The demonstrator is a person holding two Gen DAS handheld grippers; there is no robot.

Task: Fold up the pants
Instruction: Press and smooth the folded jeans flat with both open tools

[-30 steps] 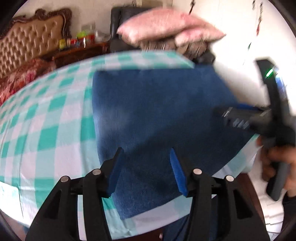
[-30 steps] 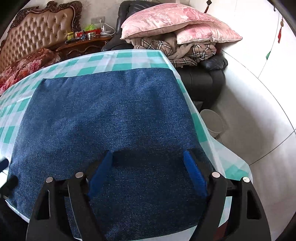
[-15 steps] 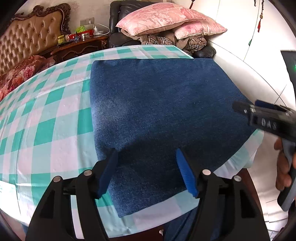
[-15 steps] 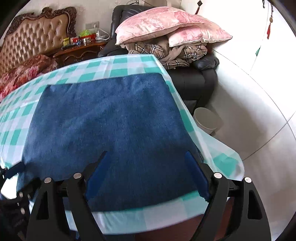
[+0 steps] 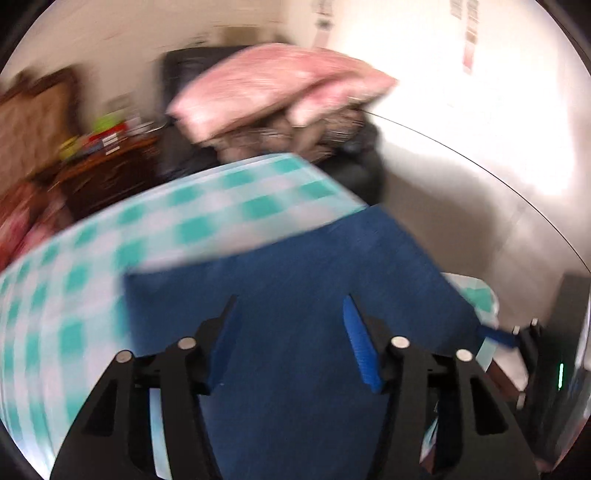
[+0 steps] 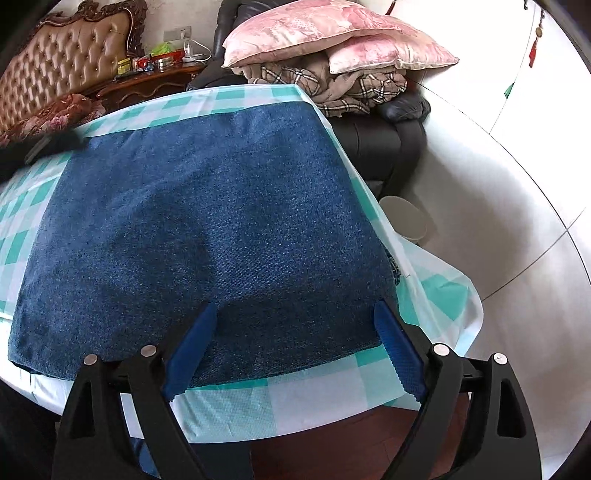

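The left tongs hang over the folded pants with their two blue pads apart and closing in; nothing is pinched between them and the pads are off the cloth. That view is smeared by motion, so fine detail there cannot be told. The right tongs stand wide and are spreading wider, released, with only the near edge of the pants showing in the gap; their pads press on nothing.

The pants are a flat blue denim block lying on the checked cloth that covers the table. In the right wrist view the block fills the middle, its near edge just short of the table's near edge at 6 o'clock and its right side running close along the table's right edge toward 1 o'clock. Teal and white squares show around it at 9, 11 and 5 o'clock.

Beyond the table, at 12 o'clock, two pink pillows sit on top of a plaid blanket heaped on a dark leather chair. At 10 o'clock is a tufted brown headboard, and beside it a wooden side table with small packets on it; their print is too small to read. A pale bin stands on the floor at 3 o'clock. In the left wrist view, part of the right tongs shows at 4 o'clock, a green light beside it.
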